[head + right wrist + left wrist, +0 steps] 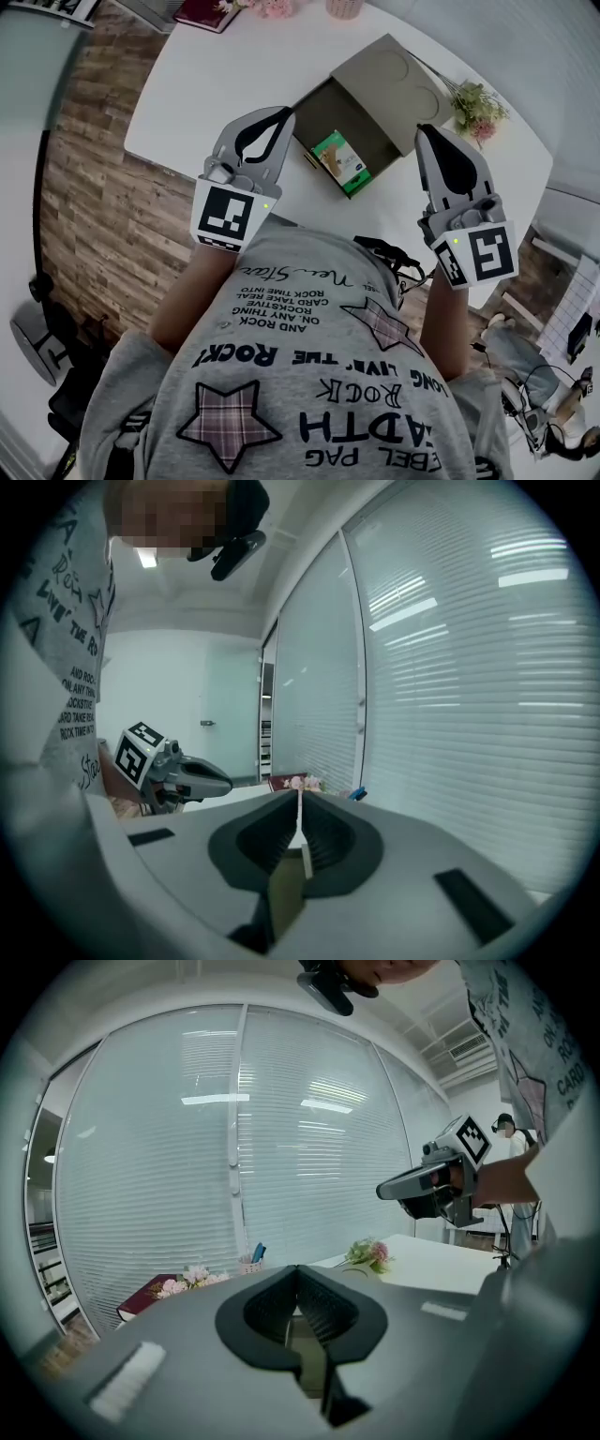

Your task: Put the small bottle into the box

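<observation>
Khaki matte box (361, 122), lid open toward 1 o'clock, holds a green-labelled small bottle (339, 161), outline unclear. Left gripper (281, 112) and right gripper (424, 129): ribbed jaws together, empty.

head view looks steeply down at the table (216, 75); gripper views look level across it.

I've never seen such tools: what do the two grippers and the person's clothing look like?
Both the left gripper and right gripper have pale grey shells, black ribbed pads, a marker cube with black-and-white squares and a green light. The person wears a grey T-shirt with black lettering and plaid stars.
</observation>
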Demonstrator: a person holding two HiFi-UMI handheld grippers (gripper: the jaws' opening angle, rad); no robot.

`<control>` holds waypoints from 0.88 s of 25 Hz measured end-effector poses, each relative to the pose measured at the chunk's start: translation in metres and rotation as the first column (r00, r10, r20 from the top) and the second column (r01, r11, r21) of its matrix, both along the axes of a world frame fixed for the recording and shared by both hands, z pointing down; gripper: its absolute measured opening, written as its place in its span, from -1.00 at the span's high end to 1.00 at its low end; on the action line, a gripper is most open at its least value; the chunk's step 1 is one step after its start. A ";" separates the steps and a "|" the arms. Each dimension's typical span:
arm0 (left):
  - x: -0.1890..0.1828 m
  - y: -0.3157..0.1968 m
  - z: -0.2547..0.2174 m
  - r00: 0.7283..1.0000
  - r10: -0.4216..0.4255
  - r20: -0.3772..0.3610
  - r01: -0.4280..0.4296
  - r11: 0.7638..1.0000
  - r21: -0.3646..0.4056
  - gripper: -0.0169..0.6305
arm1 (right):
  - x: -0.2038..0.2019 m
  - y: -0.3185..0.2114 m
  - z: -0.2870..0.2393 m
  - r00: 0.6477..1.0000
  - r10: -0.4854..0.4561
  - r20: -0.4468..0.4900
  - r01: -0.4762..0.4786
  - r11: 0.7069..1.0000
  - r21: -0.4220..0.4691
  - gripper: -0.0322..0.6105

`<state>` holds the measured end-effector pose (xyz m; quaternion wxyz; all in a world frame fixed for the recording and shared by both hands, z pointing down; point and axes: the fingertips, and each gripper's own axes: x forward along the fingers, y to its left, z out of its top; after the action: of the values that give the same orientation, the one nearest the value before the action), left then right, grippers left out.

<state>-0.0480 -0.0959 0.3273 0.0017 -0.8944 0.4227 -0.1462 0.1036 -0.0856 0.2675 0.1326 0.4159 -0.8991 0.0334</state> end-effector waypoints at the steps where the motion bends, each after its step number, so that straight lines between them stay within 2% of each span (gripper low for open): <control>1: 0.000 0.000 -0.002 1.000 0.002 0.001 -0.002 1.000 0.002 0.91 | 0.003 0.000 -0.004 1.000 0.011 0.003 -0.011 1.000 0.016 0.83; 8: -0.001 0.006 -0.011 1.000 -0.005 0.004 0.005 1.000 0.020 0.91 | 0.033 0.002 -0.021 0.989 0.099 0.113 -0.103 0.994 0.033 0.83; 17: -0.008 0.018 -0.005 0.999 -0.054 0.000 0.054 0.999 0.007 0.91 | 0.074 0.011 -0.018 0.980 0.177 0.088 -0.182 0.982 0.051 0.83; 22: -0.008 0.026 0.003 0.997 -0.078 0.000 0.078 0.997 0.002 0.91 | 0.089 0.011 -0.009 0.979 0.189 0.077 -0.192 0.980 0.041 0.83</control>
<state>-0.0560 -0.0702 0.3306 -0.0034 -0.8773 0.4574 -0.1456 0.1923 -0.0744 0.2588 0.0858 0.5018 -0.8599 0.0392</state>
